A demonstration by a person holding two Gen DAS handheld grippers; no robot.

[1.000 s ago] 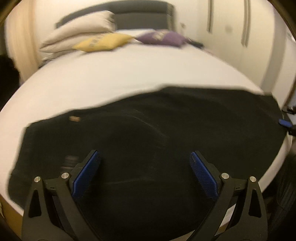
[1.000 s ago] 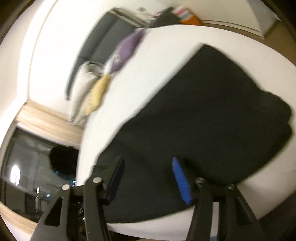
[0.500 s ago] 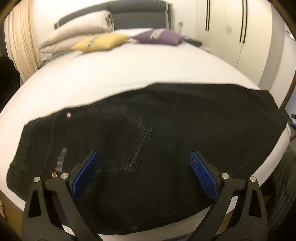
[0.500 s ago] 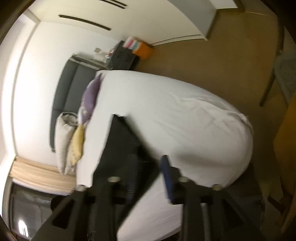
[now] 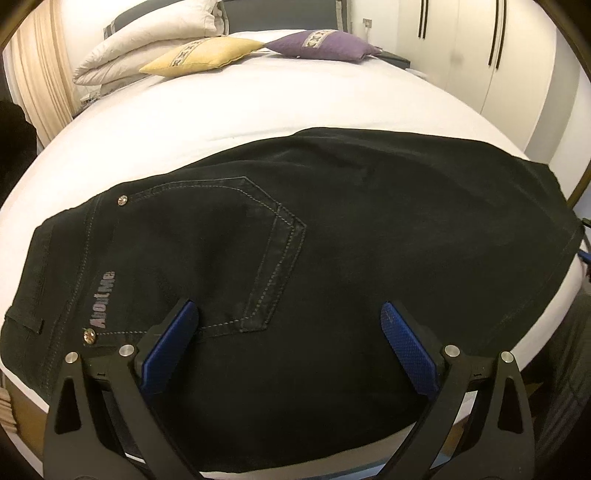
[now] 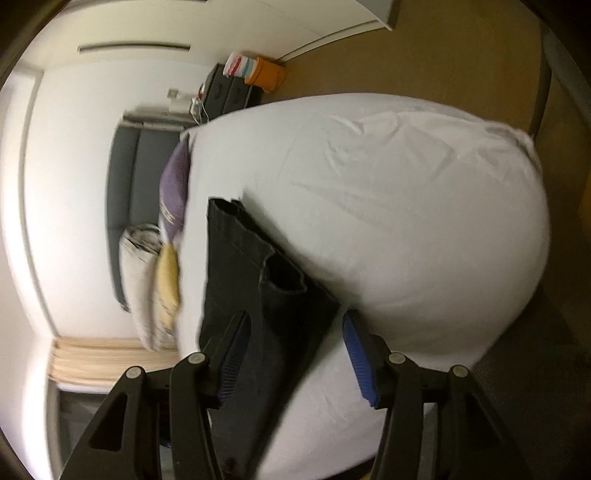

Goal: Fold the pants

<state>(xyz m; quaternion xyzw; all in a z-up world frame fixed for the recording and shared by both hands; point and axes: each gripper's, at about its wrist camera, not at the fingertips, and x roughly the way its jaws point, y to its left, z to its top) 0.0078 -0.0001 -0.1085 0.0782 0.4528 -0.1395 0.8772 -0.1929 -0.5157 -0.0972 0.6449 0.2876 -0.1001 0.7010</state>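
Observation:
Black jeans (image 5: 332,240) lie flat across the near side of a white bed (image 5: 258,110), waistband to the left, back pocket and an "About Me" label facing up. My left gripper (image 5: 288,332) is open and empty, hovering over the seat of the jeans near the bed's front edge. In the right wrist view, rolled sideways, the leg ends of the jeans (image 6: 258,288) show with an open hem. My right gripper (image 6: 295,350) is open with its jaws on either side of the leg end, not closed on it.
A yellow cushion (image 5: 203,55), a purple cushion (image 5: 321,46) and white pillows (image 5: 147,33) lie at the headboard. White wardrobes (image 5: 480,55) stand to the right. A dark nightstand (image 6: 229,90) and an orange box (image 6: 266,74) stand beside the bed on brown floor.
The right gripper swung from over the middle of the jeans to their leg end and closed in on it. The left gripper moved slightly closer over the seat and stayed open.

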